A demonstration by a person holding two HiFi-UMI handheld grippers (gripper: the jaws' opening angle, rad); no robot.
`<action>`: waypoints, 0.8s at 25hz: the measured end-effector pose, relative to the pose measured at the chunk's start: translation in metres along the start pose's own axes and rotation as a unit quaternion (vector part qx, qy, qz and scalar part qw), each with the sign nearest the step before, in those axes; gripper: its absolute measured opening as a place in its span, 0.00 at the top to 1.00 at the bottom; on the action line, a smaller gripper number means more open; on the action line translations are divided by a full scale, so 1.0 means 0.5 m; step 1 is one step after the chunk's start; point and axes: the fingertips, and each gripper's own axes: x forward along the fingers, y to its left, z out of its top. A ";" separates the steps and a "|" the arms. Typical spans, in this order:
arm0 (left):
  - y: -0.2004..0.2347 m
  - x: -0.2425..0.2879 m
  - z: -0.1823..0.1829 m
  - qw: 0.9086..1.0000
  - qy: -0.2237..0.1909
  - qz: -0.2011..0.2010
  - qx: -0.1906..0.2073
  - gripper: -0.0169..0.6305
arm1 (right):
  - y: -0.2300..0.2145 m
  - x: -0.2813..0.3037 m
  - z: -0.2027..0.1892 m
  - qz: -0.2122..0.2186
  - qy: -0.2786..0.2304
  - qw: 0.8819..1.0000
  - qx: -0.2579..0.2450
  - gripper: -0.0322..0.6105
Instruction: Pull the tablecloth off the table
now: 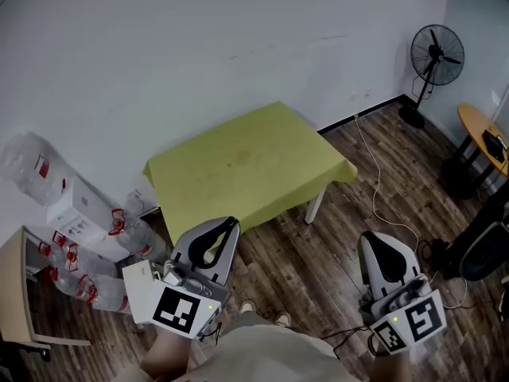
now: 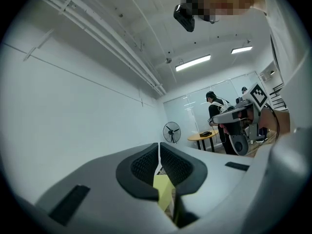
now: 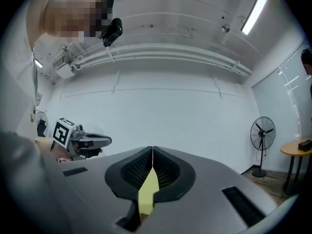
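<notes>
A yellow-green tablecloth point(image 1: 246, 165) lies spread flat over a small table that stands against the white wall; one white leg point(image 1: 315, 205) shows below its front right corner. My left gripper point(image 1: 224, 228) is held level near my body, short of the table's front edge, jaws shut and empty. My right gripper point(image 1: 381, 249) hangs over the wood floor to the right of the table, also shut on nothing. In the left gripper view the pads point(image 2: 146, 164) meet, with a sliver of tablecloth point(image 2: 163, 191) seen beneath them. The right gripper view shows the same: closed pads point(image 3: 165, 169), yellow tablecloth point(image 3: 147, 194) below.
Several large water bottles point(image 1: 95, 285) and a white box point(image 1: 75, 213) crowd the floor left of the table. A standing fan point(image 1: 436, 58) and a round yellow table point(image 1: 481, 138) are at the right. A cable point(image 1: 374, 173) runs across the wood floor. People point(image 2: 217, 116) stand at the room's far end.
</notes>
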 end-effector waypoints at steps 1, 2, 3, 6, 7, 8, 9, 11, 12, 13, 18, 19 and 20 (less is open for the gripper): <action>0.009 -0.002 -0.005 1.000 0.001 0.018 -0.002 0.93 | -0.006 -0.003 0.001 -0.007 -0.006 1.000 0.007 0.90; 0.020 -0.002 -0.010 0.999 0.002 0.037 -0.009 0.89 | -0.013 -0.006 0.003 -0.014 -0.011 1.000 0.012 0.86; 0.029 -0.001 -0.014 0.999 0.004 0.051 -0.018 0.74 | -0.020 -0.007 0.003 -0.020 -0.012 1.000 0.015 0.68; 0.041 0.004 -0.023 0.997 0.008 0.058 -0.043 0.58 | -0.036 -0.010 -0.013 -0.031 0.002 0.999 0.009 0.55; 0.040 0.006 -0.025 0.997 0.009 0.056 -0.046 0.58 | -0.039 -0.010 -0.019 -0.033 0.007 0.999 0.008 0.55; 0.039 0.010 -0.027 0.997 0.010 0.054 -0.046 0.58 | -0.043 -0.012 -0.025 -0.033 0.010 0.999 0.009 0.54; 0.036 0.015 -0.029 0.998 0.011 0.051 -0.044 0.58 | -0.047 -0.013 -0.030 -0.034 0.012 0.999 0.009 0.54; 0.030 0.028 -0.032 0.998 0.014 0.045 -0.039 0.58 | -0.058 -0.018 -0.036 -0.038 0.015 0.999 0.009 0.54; 0.027 0.035 -0.033 0.998 0.016 0.043 -0.037 0.58 | -0.063 -0.020 -0.038 -0.040 0.016 0.999 0.009 0.54; 0.024 0.040 -0.033 0.998 0.017 0.040 -0.035 0.58 | -0.069 -0.023 -0.039 -0.043 0.017 0.999 0.010 0.54; 0.003 0.059 -0.033 0.999 0.019 0.030 -0.028 0.58 | -0.097 -0.039 -0.046 -0.054 0.020 0.998 0.011 0.54; 0.004 0.065 -0.035 0.999 0.020 0.030 -0.029 0.58 | -0.103 -0.036 -0.048 -0.055 0.021 0.998 0.011 0.54; 0.005 0.071 -0.038 0.999 0.021 0.029 -0.030 0.58 | -0.108 -0.032 -0.051 -0.056 0.023 0.998 0.012 0.54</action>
